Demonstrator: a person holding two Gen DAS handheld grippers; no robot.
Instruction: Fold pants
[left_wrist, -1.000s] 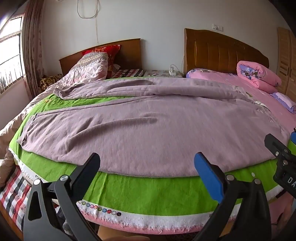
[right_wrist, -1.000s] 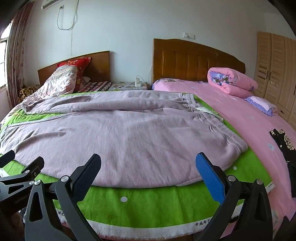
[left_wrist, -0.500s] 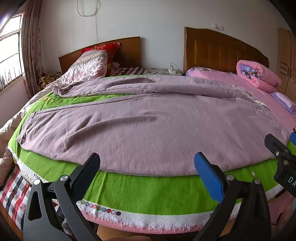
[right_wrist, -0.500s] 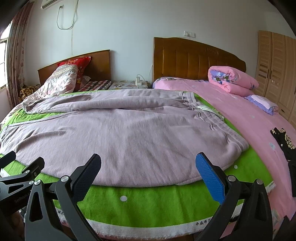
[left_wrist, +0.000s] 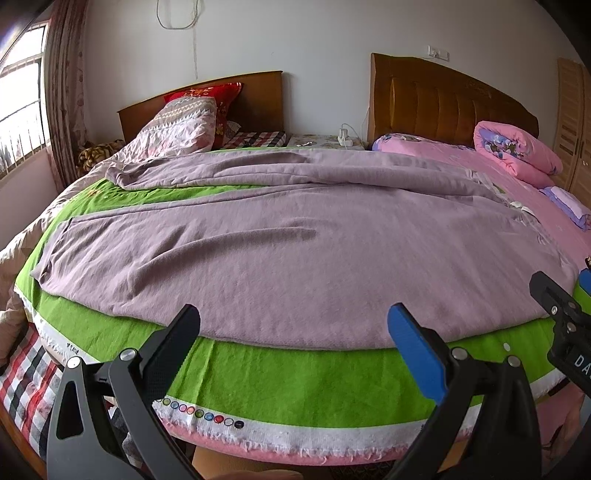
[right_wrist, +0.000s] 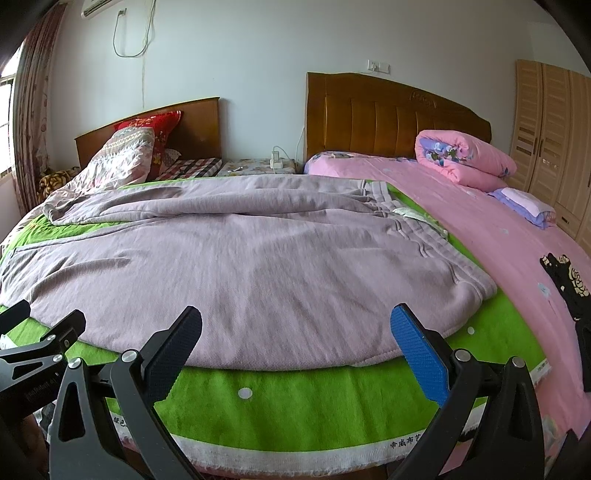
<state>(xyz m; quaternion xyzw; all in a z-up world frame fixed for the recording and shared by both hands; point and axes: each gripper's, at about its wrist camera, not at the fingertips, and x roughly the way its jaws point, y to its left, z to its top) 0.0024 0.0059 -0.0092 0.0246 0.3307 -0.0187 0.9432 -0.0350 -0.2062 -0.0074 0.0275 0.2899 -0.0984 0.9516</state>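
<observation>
Mauve pants (left_wrist: 295, 243) (right_wrist: 236, 266) lie spread across a green blanket (left_wrist: 288, 376) (right_wrist: 295, 402), legs running to the left, the waistband (right_wrist: 413, 225) at the right. The far leg is rumpled near the pillows. My left gripper (left_wrist: 293, 332) hovers open over the blanket's front edge, just short of the near leg's hem side. In its own view my right gripper (right_wrist: 295, 328) is open too, nothing between its fingers, facing the pants' seat. Each gripper shows at the edge of the other's view.
A pink bed (right_wrist: 498, 229) with a rolled pink quilt (right_wrist: 461, 158) lies to the right, black patterned cloth (right_wrist: 565, 280) on it. Pillows (left_wrist: 184, 125) and two wooden headboards stand at the back, a wardrobe (right_wrist: 554, 129) at far right, a window (left_wrist: 18, 110) at left.
Both grippers have drifted slightly, tilting the views a little; the pants lie as before and both grippers stay open.
</observation>
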